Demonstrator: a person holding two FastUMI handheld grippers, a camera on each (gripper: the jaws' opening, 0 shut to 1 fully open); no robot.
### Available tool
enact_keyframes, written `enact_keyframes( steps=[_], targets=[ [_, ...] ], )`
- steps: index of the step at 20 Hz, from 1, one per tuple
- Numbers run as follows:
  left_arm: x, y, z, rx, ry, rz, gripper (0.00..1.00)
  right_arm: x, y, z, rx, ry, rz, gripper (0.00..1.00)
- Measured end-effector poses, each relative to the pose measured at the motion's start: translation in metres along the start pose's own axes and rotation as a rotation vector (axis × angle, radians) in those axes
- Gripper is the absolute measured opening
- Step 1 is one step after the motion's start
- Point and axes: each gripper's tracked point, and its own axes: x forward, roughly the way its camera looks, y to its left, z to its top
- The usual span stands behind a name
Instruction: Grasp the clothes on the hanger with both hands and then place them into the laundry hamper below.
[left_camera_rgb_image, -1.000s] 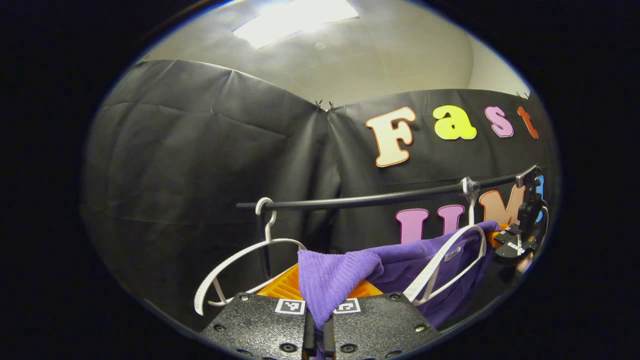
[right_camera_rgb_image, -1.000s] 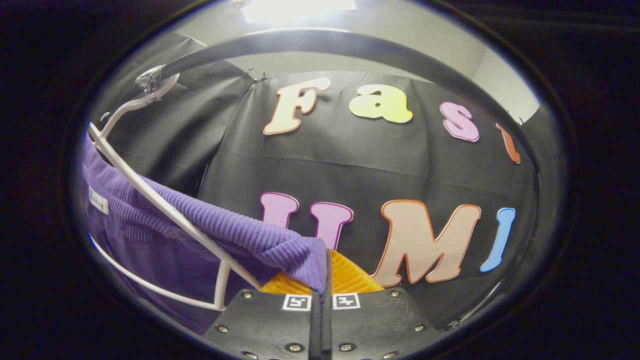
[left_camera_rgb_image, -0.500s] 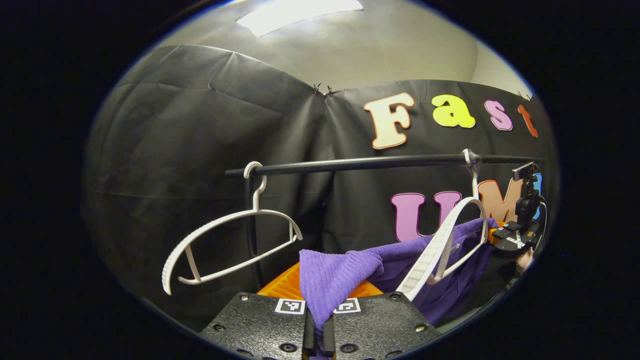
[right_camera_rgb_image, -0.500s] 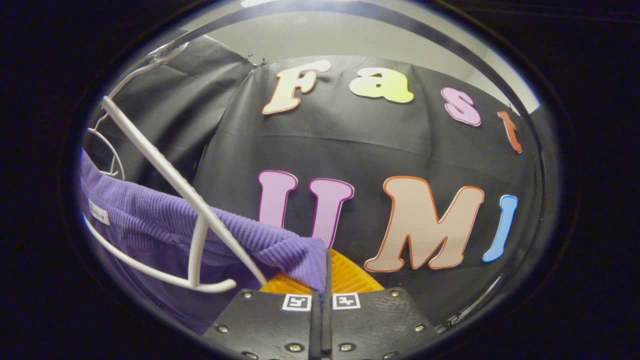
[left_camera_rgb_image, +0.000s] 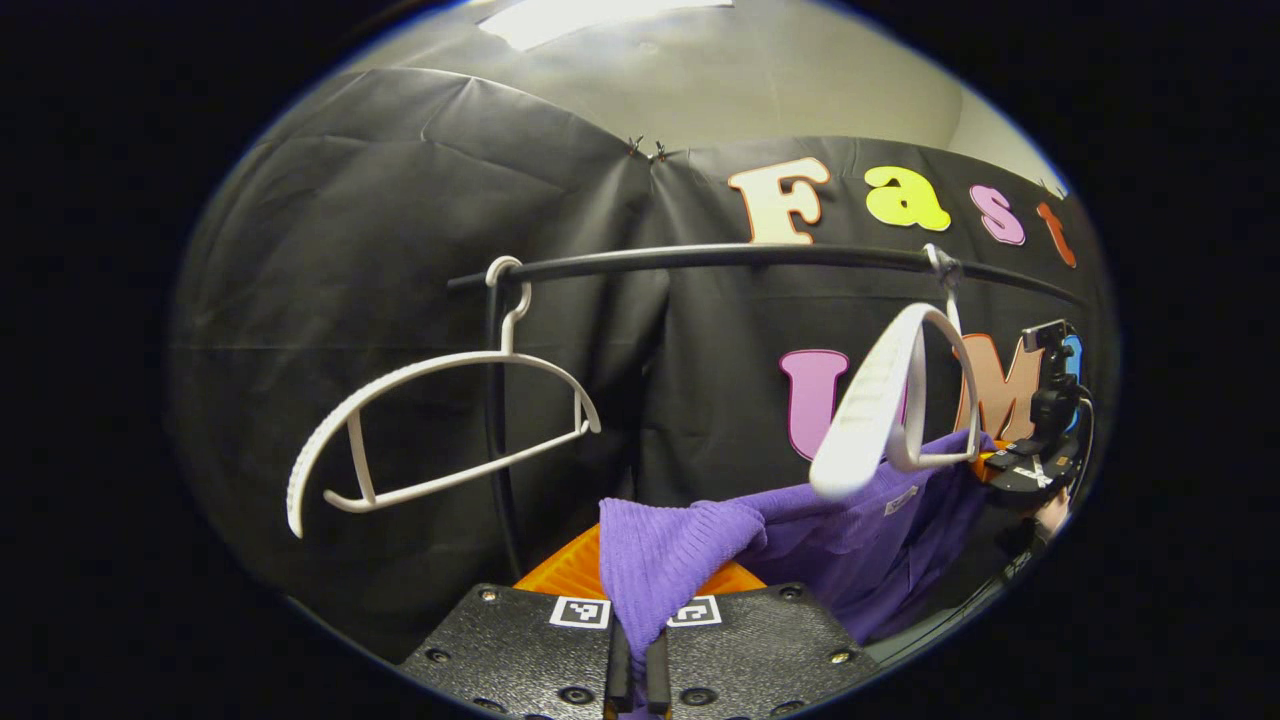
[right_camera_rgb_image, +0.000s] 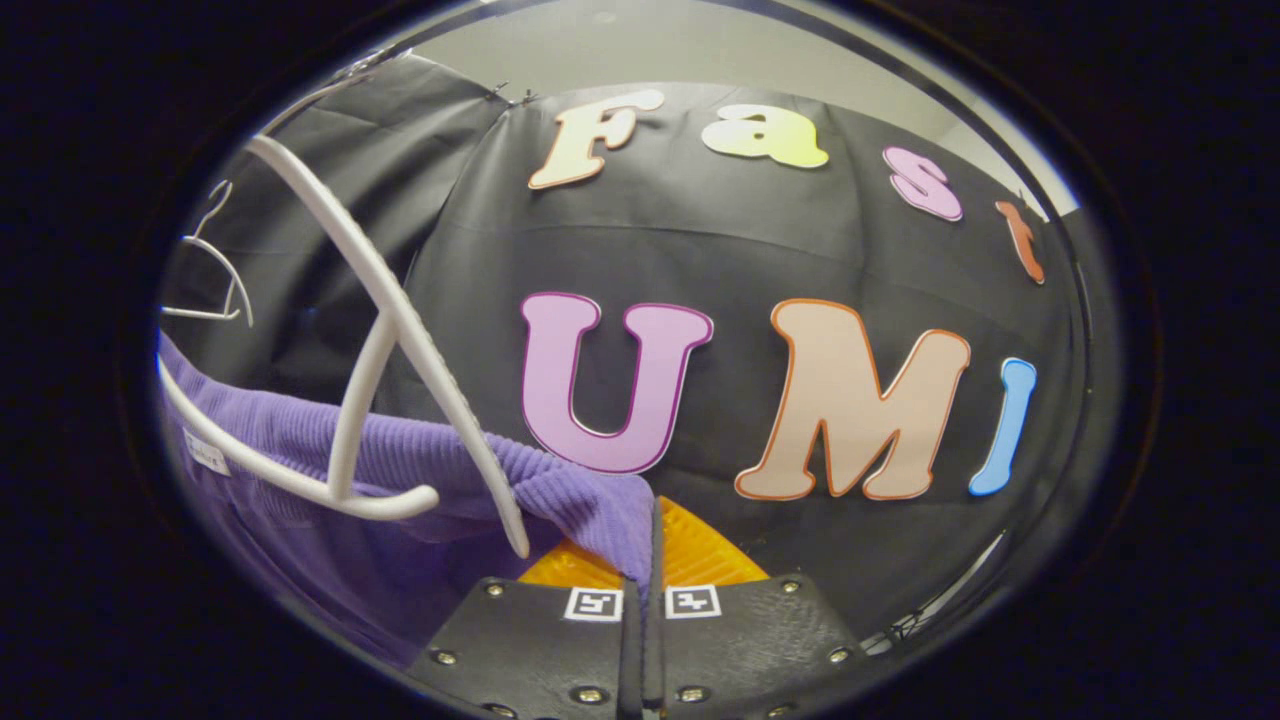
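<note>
Dim booth, lit from a bright ceiling light (left_camera_rgb_image: 590, 12) glaring at the top. Strong fisheye bend at the edges, the black rail (left_camera_rgb_image: 760, 256) curved. Near white hanger (left_camera_rgb_image: 880, 400) soft and blurry. Purple cloth (right_camera_rgb_image: 560, 490) sharp.

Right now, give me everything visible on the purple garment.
The purple ribbed knit garment looks soft and hangs slack below the black rail, stretched between both grippers. The left gripper pinches one bunched corner; the right gripper pinches another. A small white label sits on it. The white plastic hanger tilts above it, mostly free of the fabric.
</note>
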Motion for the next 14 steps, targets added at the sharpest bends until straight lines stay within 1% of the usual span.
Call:
enact_keyframes(
  steps=[5, 9, 14],
  targets=[
    [-0.004, -0.004, -0.016, 0.018, 0.029, -0.004, 0.08, -0.012, -0.002, -0.015, -0.024, 0.027, -0.007, 0.01],
    [-0.008, -0.01, -0.027, 0.025, 0.052, -0.015, 0.08, -0.021, -0.004, -0.032, -0.013, 0.068, -0.007, 0.01],
    [-0.015, -0.018, -0.04, 0.036, 0.075, -0.029, 0.08, -0.038, 0.002, -0.048, -0.026, 0.099, 0.014, 0.01]
  ],
)
